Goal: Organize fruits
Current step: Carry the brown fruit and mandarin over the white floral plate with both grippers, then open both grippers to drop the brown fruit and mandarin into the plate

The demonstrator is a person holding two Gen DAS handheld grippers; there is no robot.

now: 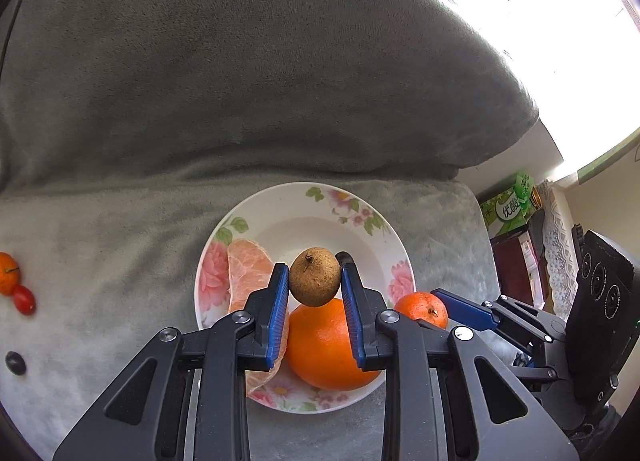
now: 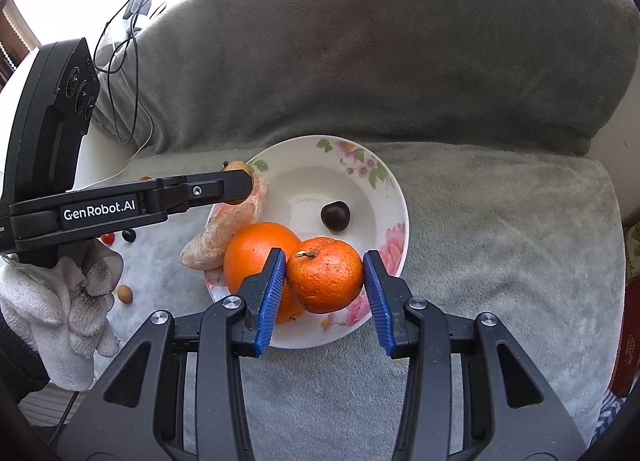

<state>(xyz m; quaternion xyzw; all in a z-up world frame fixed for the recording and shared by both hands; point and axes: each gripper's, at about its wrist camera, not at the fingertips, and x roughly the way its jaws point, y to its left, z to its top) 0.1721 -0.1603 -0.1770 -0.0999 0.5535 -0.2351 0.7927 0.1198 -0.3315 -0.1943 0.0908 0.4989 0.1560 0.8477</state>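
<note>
A grey plush blanket (image 1: 120,245) is covering the seat under a floral plate (image 2: 384,197). The left gripper (image 1: 315,281) is pinching a brown fruit (image 1: 315,276) above it; the right gripper (image 2: 325,281) is clasping a mandarin (image 2: 325,275), its far side hiding.

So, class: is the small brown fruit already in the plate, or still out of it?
Out. The brown fruit is pinched between the left tongs' blue pads, held above the floral plate, where a large orange already lies.

left gripper (image 1: 315,281) and right gripper (image 2: 325,281) both reach forward — blue pads pinched on something each, side by side.
</note>
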